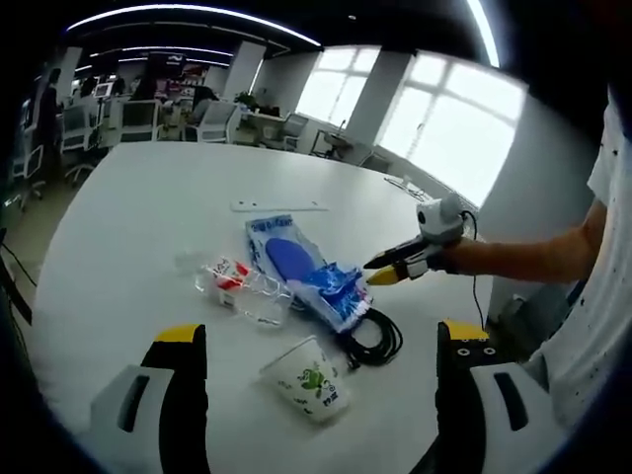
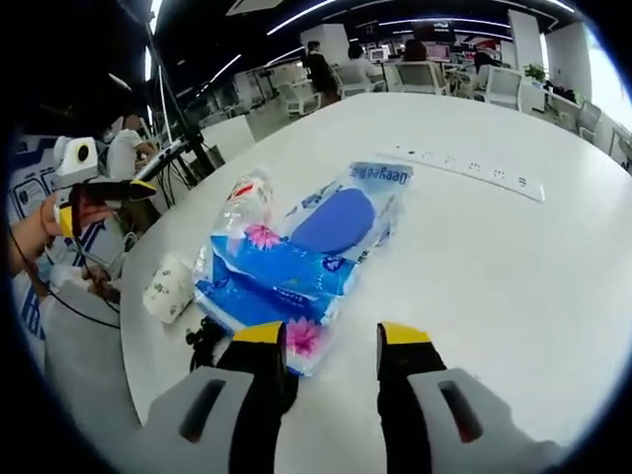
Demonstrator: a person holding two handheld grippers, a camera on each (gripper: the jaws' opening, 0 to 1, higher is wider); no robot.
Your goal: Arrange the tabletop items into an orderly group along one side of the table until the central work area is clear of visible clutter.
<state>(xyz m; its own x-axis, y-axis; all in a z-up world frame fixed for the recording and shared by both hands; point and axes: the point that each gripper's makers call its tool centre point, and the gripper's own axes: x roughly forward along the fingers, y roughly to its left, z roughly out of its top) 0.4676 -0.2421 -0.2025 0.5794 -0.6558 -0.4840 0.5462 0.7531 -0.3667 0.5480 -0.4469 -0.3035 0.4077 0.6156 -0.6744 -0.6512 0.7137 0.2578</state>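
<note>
Right gripper [image 2: 331, 341] half open, empty; blue tissue pack [image 2: 296, 259] just ahead of left fingertip. Left gripper [image 1: 321, 341] wide open, empty, paper cup [image 1: 304, 380] between fingers. Close low, square on.

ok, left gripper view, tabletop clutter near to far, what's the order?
Paper cup → black cable coil → clear plastic bottle → blue plastic packet → white power strip. The cable and bottle sit at close depth, so that pair is approximate.
</note>
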